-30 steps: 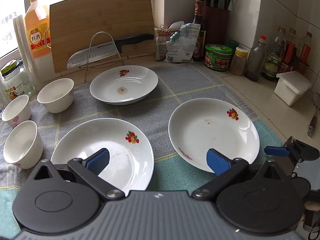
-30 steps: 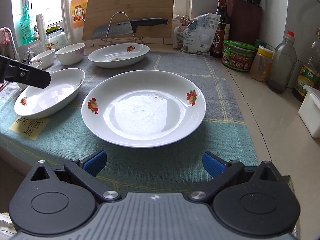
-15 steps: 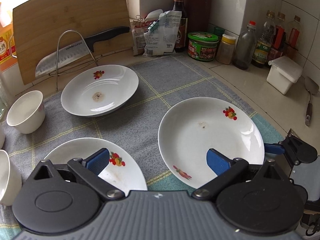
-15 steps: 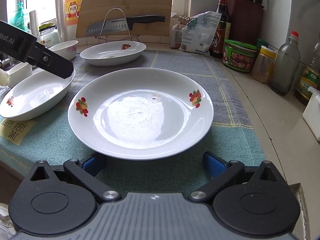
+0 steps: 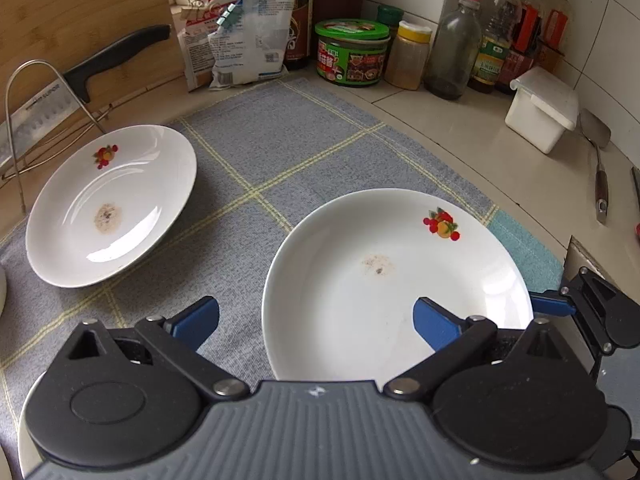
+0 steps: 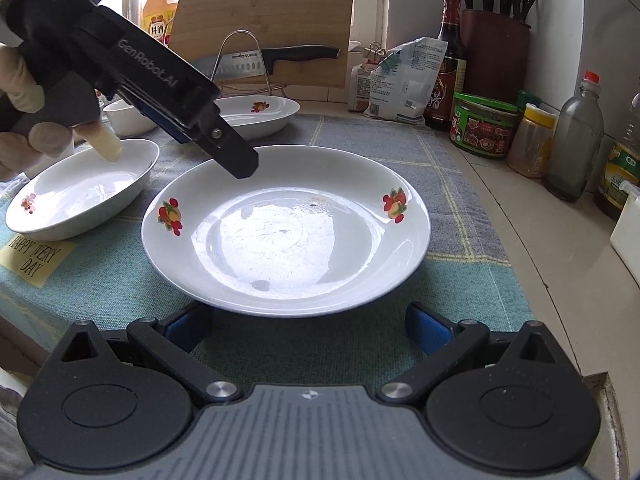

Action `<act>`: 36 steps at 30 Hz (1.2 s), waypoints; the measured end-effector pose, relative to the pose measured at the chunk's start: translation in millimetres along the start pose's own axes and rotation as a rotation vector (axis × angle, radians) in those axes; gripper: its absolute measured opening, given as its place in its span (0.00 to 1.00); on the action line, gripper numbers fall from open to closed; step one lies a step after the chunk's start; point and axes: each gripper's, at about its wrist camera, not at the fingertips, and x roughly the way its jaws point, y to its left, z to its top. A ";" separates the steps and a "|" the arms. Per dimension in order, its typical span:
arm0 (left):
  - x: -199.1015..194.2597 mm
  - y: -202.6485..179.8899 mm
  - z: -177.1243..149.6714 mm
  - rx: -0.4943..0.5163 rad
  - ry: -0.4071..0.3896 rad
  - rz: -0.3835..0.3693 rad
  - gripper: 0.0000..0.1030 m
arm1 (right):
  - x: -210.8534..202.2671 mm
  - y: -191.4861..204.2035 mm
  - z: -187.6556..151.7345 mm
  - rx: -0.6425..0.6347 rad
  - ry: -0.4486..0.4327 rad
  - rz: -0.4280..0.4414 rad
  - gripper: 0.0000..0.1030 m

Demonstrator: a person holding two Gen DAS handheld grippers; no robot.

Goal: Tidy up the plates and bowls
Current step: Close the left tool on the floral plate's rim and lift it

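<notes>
A white plate with fruit prints (image 5: pixel 384 280) (image 6: pixel 288 232) lies on the checked cloth (image 5: pixel 280 140). My left gripper (image 5: pixel 316 320) is open, its jaws astride the plate's left rim from above; its body shows in the right wrist view (image 6: pixel 168 92). My right gripper (image 6: pixel 308 324) is open, its pads at the plate's near rim, low on the cloth. A second plate (image 5: pixel 112 208) (image 6: pixel 260 114) lies at the back. A third plate (image 6: pixel 84 188) lies to the left. A white bowl (image 6: pixel 128 118) stands behind it.
A knife on a wire rack (image 6: pixel 256 64) and a cutting board (image 6: pixel 268 20) stand at the back. Bags, jars and bottles (image 5: pixel 352 52) line the back right. A white box (image 5: pixel 540 108) and a spatula (image 5: pixel 598 160) lie on the counter.
My left gripper has swung right, from over the near-left plate to the middle plate's left rim. My right gripper has moved forward to that plate's near rim.
</notes>
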 end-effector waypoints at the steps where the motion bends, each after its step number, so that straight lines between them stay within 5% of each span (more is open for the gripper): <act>1: 4.4 0.2 2.0 0.006 0.010 -0.010 0.99 | -0.2 -0.2 0.2 -0.001 0.002 0.002 1.00; 11: 42.7 6.2 16.7 0.066 0.139 -0.101 0.99 | 0.2 0.0 1.6 0.001 0.009 -0.002 1.00; 23: 48.7 7.6 23.8 0.119 0.169 -0.149 0.99 | -0.1 4.2 4.6 0.025 0.034 -0.035 1.00; 36: 53.1 2.2 33.9 0.161 0.244 -0.186 0.97 | 2.1 -3.5 4.8 -0.039 0.018 0.046 1.00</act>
